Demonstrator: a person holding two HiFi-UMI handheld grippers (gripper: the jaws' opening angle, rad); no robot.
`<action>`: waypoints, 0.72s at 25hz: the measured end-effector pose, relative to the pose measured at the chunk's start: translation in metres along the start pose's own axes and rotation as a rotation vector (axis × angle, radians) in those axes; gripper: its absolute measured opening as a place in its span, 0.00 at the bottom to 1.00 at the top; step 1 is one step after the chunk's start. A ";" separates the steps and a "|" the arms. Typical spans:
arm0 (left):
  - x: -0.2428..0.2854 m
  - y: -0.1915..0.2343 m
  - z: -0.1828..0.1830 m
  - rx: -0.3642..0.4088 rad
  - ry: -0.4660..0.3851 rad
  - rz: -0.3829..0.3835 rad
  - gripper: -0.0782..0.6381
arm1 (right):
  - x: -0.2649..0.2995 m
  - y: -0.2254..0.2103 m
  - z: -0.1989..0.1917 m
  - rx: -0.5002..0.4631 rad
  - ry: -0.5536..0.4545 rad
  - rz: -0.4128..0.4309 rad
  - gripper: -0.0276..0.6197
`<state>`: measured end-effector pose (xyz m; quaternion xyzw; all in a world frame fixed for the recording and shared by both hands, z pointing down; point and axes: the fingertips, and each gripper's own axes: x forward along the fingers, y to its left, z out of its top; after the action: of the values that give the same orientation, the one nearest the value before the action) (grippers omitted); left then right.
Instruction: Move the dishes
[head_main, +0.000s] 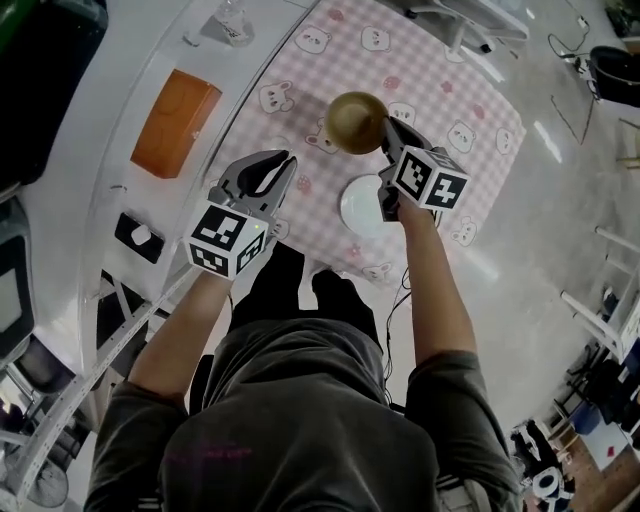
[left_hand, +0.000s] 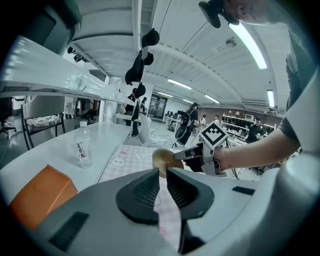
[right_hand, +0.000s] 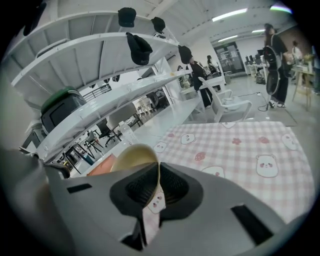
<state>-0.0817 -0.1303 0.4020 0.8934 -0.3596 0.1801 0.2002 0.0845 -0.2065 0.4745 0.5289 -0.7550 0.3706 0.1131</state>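
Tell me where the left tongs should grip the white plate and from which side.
Probably the rim: the white plate lies flat on the checked cloth, so only its edge offers a pinch. Come from its left edge in the head view, nearest the left tongs; the right tongs, holding the bowl, cover the other side.

From my feed, the person wears a dark grey short-sleeved T-shirt (head_main: 300, 430) and black trousers (head_main: 268, 285). The left gripper (head_main: 288, 160) and the right gripper (head_main: 386, 128) both have pale grey moulded shells with black jaws. Up close I can see that the pads (left_hand: 145, 192) are finely ribbed. The left marker cube (head_main: 228, 240) has bold black-and-white square patterns on white faces, and the right marker cube (head_main: 432, 180) looks the same.
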 end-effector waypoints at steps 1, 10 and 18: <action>0.003 -0.007 0.001 0.005 0.004 -0.010 0.17 | -0.007 -0.005 -0.001 0.008 -0.003 -0.007 0.07; 0.021 -0.056 -0.005 0.045 0.036 -0.088 0.17 | -0.057 -0.043 -0.030 0.068 -0.021 -0.068 0.07; 0.034 -0.086 -0.023 0.061 0.074 -0.143 0.17 | -0.086 -0.070 -0.067 0.126 -0.016 -0.117 0.07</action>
<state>-0.0010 -0.0818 0.4175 0.9153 -0.2815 0.2089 0.1983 0.1676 -0.1108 0.5036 0.5812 -0.6989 0.4058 0.0948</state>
